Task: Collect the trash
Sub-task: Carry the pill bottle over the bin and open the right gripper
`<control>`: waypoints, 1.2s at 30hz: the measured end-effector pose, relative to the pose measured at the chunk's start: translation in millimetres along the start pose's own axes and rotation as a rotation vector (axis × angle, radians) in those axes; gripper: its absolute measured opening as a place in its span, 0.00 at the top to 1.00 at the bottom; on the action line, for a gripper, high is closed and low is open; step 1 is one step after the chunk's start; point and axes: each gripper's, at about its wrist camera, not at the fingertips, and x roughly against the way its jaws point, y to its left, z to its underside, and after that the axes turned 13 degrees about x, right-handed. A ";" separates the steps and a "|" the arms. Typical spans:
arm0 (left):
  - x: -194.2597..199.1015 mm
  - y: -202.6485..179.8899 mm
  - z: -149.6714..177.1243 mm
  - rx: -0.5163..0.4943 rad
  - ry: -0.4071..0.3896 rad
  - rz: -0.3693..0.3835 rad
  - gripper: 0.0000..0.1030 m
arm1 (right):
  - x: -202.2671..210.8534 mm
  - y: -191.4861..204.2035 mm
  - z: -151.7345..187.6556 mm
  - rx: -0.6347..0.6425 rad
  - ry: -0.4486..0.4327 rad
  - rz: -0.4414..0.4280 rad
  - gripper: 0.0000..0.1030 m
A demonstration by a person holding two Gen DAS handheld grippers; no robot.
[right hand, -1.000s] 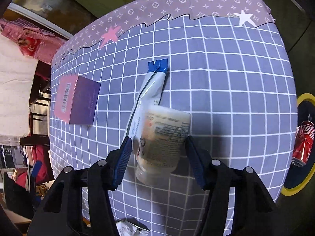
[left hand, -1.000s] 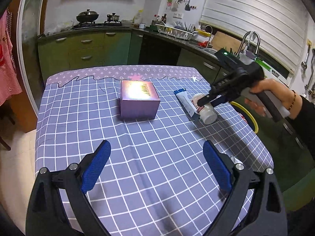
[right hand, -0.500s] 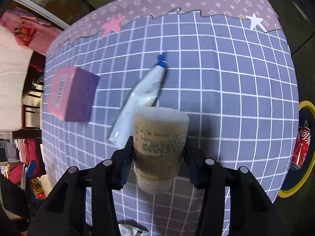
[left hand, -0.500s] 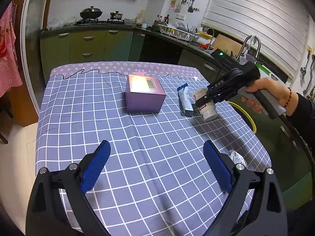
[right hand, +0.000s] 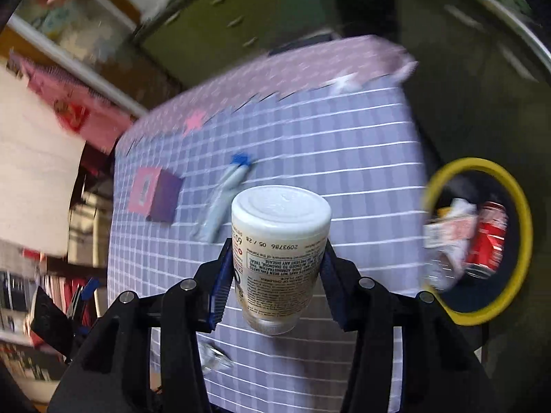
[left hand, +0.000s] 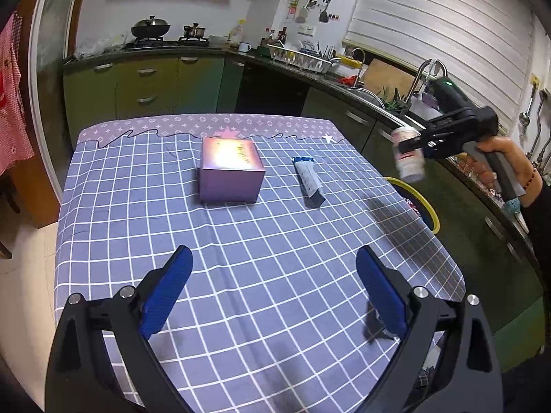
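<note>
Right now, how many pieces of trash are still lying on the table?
3: purple box mid-table, tube beside it, crumpled wrapper at the near edge. More may be hidden.

Left gripper (left hand: 272,292): my jaws wide, lower frame | right gripper (right hand: 275,272): clamped, lower centre | right hand (left hand: 499,161): right edge, gripping handle

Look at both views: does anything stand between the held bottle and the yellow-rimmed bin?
Nothing visible does. The right gripper holds the bottle clear above the table near its edge, and the bin stands open on the floor beside it. The tube and box lie further in, away from the bin.
</note>
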 end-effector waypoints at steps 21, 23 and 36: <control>-8.4 -67.1 3.9 -0.119 0.050 0.042 0.11 | -2.8 -205.6 45.2 -0.306 -0.026 0.212 0.42; -9.5 -72.1 4.4 -0.133 0.059 0.051 0.10 | 11.6 -199.5 57.0 -0.306 -0.072 0.172 0.42; -57.7 -126.3 28.2 -0.319 0.262 0.090 0.09 | 63.0 -144.3 158.8 -0.212 -0.208 0.039 0.35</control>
